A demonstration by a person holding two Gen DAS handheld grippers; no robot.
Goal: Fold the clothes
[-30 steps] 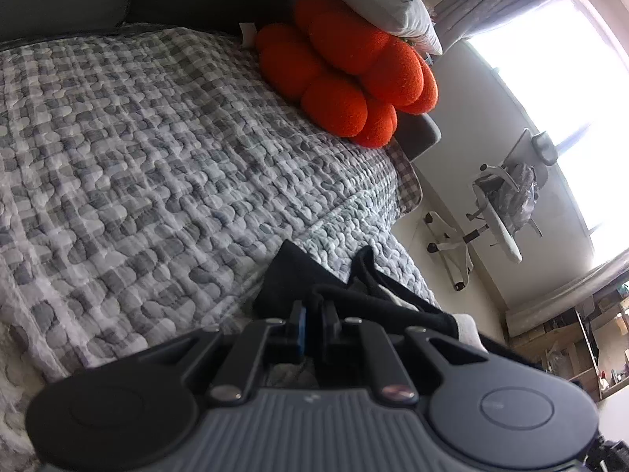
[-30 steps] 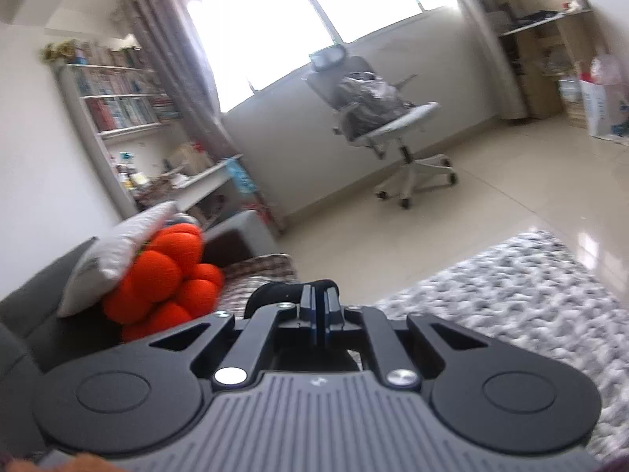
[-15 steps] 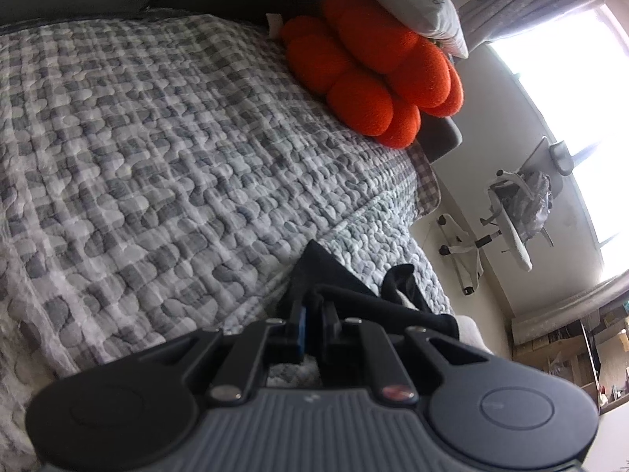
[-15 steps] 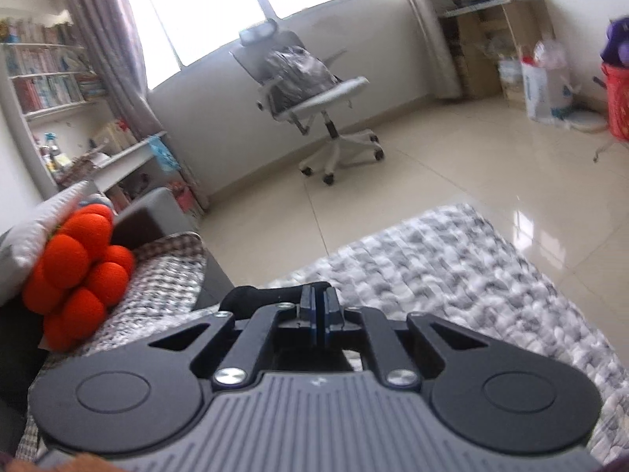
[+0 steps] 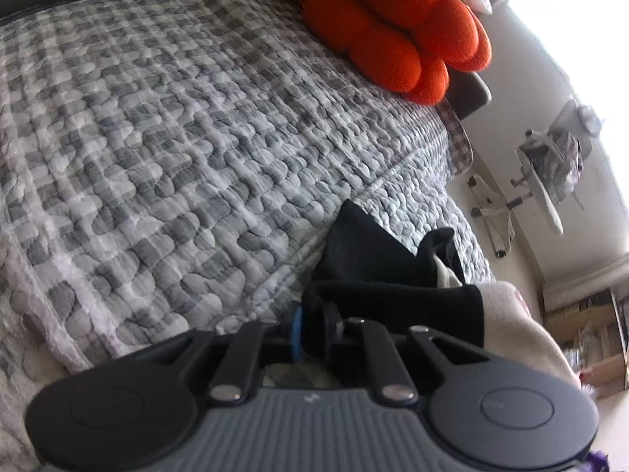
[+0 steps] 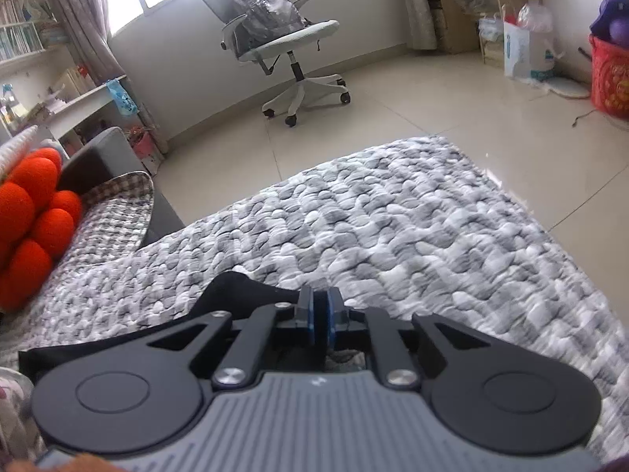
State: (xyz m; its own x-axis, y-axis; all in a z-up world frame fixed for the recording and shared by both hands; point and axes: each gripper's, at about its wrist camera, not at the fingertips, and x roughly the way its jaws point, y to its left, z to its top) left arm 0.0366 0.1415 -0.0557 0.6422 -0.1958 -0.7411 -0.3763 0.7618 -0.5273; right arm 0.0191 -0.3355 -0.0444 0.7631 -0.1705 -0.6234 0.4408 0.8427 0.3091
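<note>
A black garment [image 5: 377,267] lies near the close edge of the bed, on the gray-and-white checked quilt [image 5: 188,133]. Both grippers are at it, one at each end.

The left gripper [image 5: 312,330] has a fold of the black cloth between its jaws. The jaws have just been opening a little, but the cloth still sits in the small gap and looks pinched.

The right gripper [image 6: 321,316] has its blue pads nearly together. They too have just been opening a little. The black garment [image 6: 232,295] spreads to the left of it, but I cannot tell if any cloth is caught between the pads.

I think they are laying the garment down flat, ready for folding. To do it well, both hands should come low to the quilt first, then let go together, so the cloth does not bunch up. It should be pulled smooth and kept away from the bed edge, so it cannot slide off. The orange plush cushion [image 5: 397,35] sits far off and is no bother.
</note>
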